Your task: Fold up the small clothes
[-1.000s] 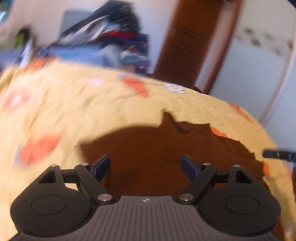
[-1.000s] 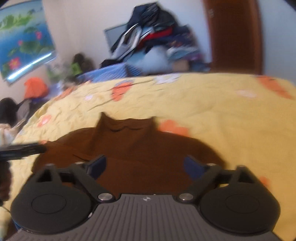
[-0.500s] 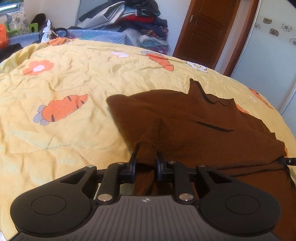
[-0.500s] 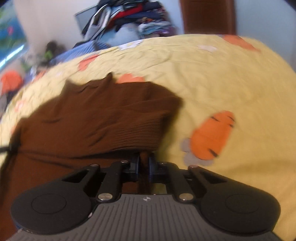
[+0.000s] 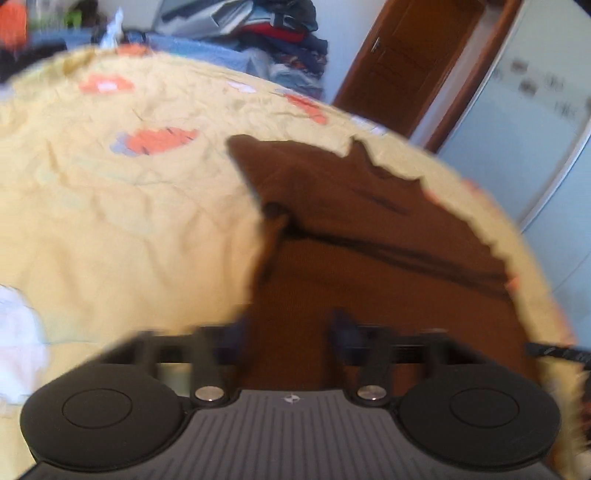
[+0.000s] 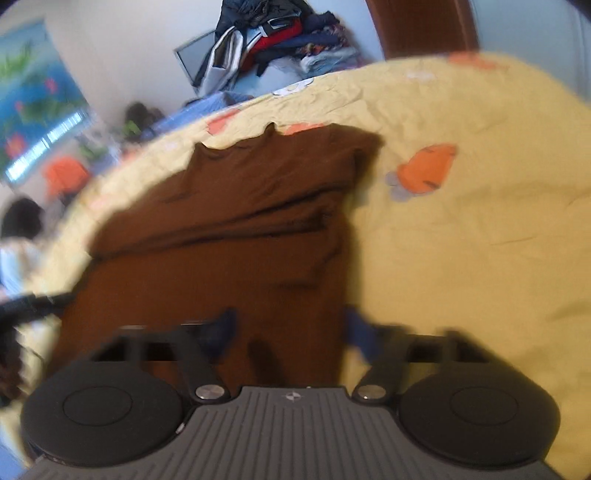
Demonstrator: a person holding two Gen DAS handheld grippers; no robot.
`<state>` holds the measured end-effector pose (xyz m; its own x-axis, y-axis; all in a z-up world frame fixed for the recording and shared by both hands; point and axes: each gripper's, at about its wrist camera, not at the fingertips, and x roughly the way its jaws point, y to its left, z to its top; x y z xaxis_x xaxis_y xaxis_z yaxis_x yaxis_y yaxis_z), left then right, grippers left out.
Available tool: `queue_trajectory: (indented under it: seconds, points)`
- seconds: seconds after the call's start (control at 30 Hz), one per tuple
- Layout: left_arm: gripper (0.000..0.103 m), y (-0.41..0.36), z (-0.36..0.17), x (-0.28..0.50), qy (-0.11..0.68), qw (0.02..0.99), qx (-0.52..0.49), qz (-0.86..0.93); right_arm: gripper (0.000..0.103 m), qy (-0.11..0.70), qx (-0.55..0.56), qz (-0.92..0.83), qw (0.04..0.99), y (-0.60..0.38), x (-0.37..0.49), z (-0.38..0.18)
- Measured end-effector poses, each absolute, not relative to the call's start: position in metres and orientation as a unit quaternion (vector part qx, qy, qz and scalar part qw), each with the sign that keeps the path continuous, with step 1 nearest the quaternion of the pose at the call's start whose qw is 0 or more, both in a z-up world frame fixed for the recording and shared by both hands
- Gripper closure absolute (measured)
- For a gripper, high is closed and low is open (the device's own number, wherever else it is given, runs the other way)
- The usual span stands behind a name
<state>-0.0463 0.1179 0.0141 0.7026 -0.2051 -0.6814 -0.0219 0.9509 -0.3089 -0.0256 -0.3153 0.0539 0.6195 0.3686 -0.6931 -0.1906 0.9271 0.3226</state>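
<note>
A brown knit top (image 5: 369, 221) lies on the yellow bedspread (image 5: 129, 221), its sleeves laid across the body in a band. It also shows in the right wrist view (image 6: 240, 229). My left gripper (image 5: 290, 328) is open over the top's near left part, holding nothing. My right gripper (image 6: 288, 328) is open over the top's near right edge, holding nothing. Both views are motion-blurred. The other gripper's tip shows at the edge of each view.
The bedspread (image 6: 480, 240) has orange carrot prints (image 6: 424, 170). A heap of clothes (image 5: 258, 33) is piled beyond the bed's far edge. A brown door (image 5: 406, 62) stands at the back right. Something white (image 5: 18, 343) lies at the bed's left edge.
Half a second ago both grippers were shut on the top's sleeves. Now both have opened and let go, and the sleeves lie folded across the body.
</note>
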Motion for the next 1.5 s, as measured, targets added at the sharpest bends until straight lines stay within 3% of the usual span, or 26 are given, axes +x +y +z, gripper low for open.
queue_trajectory:
  seconds: [0.03,0.07,0.17,0.2,0.23,0.27,0.3,0.33,0.37,0.4,0.43,0.6,0.83,1.03,1.5]
  points:
    - [0.095,0.12,0.014,-0.046,0.386,0.91,-0.146,-0.051,0.092,0.414,0.103,0.154,0.891,-0.317,-0.027,0.052]
    - [0.095,0.125,0.014,-0.046,0.388,0.908,-0.15,-0.058,0.095,0.41,0.109,0.158,0.892,-0.322,-0.029,0.051]
    - [0.095,0.138,0.019,-0.05,0.402,0.897,-0.169,-0.064,0.093,0.416,0.157,0.152,0.883,-0.34,-0.032,0.05]
    - [0.094,0.142,0.022,-0.054,0.407,0.893,-0.179,-0.068,0.086,0.419,0.174,0.151,0.878,-0.342,-0.037,0.051]
    - [0.093,0.146,0.025,-0.061,0.411,0.888,-0.192,-0.077,0.073,0.42,0.191,0.156,0.873,-0.345,-0.043,0.054]
    - [0.088,0.149,0.027,-0.069,0.415,0.881,-0.209,-0.093,0.048,0.422,0.204,0.161,0.868,-0.346,-0.05,0.055]
    - [0.082,0.151,0.029,-0.077,0.415,0.874,-0.226,-0.111,0.034,0.423,0.217,0.165,0.864,-0.348,-0.058,0.057]
    - [0.061,0.151,0.029,-0.087,0.415,0.868,-0.241,-0.126,0.016,0.418,0.23,0.167,0.863,-0.351,-0.068,0.059]
    - [0.03,0.152,0.028,-0.095,0.416,0.863,-0.254,-0.133,0.014,0.415,0.242,0.172,0.86,-0.353,-0.078,0.059]
    - [0.02,0.153,0.026,-0.104,0.419,0.858,-0.263,-0.137,0.014,0.42,0.258,0.179,0.852,-0.356,-0.085,0.057]
    - [0.018,0.153,0.023,-0.111,0.422,0.853,-0.271,-0.146,0.015,0.431,0.279,0.183,0.838,-0.36,-0.091,0.053]
    - [0.019,0.159,0.01,-0.137,0.436,0.828,-0.296,-0.193,0.015,0.45,0.356,0.233,0.785,-0.369,-0.124,0.041]
    - [0.019,0.185,0.018,-0.15,0.455,0.822,-0.283,-0.192,0.014,0.464,0.363,0.264,0.764,-0.367,-0.145,0.042]
    - [0.019,0.209,0.035,-0.16,0.455,0.824,-0.285,-0.18,0.002,0.454,0.371,0.264,0.766,-0.362,-0.146,0.043]
    - [0.018,0.148,0.005,-0.207,0.514,0.756,-0.305,-0.268,0.0,0.462,0.366,0.286,0.756,-0.353,-0.165,0.041]
